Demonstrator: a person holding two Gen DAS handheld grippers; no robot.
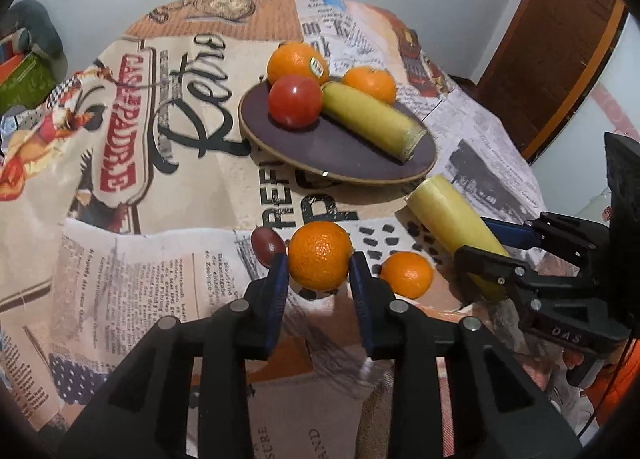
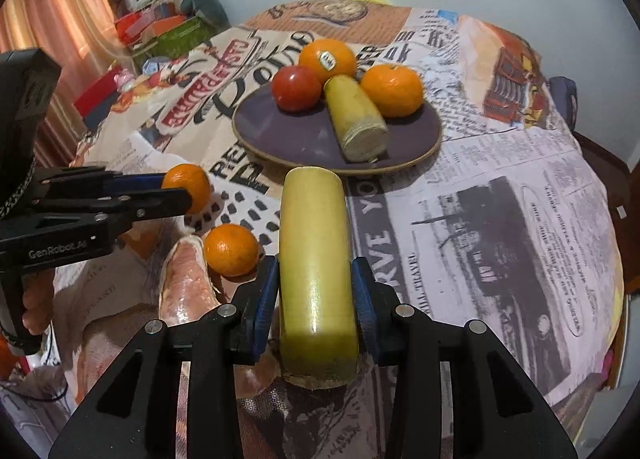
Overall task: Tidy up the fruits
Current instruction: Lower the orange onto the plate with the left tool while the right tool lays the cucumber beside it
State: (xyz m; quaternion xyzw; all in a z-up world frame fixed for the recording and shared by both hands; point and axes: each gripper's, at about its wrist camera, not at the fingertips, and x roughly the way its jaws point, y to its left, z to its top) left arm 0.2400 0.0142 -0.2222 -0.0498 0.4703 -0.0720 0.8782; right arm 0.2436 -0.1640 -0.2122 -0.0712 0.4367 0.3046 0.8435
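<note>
I've got a round orange mandarin [image 1: 320, 255] pinched between the blue pads of my left gripper [image 1: 320, 271], jaws drawn in snug against its sides, just above the newspaper-print tablecloth [image 1: 140, 259], while my right gripper [image 2: 316, 291] is clamped the same way on a pale yellow-green cylinder of cut cane stalk [image 2: 316, 271]. A second small mandarin [image 1: 407, 274] sits on the cloth between the two grippers and a dark red grape-like fruit [image 1: 268, 246] lies just left of my left pads. Beyond them, the dark purple round plate [image 1: 340, 151] carries a stickered orange [image 1: 296, 61], a red apple [image 1: 295, 100], another mandarin [image 1: 370, 84] and another cane piece [image 1: 372, 119].
</note>
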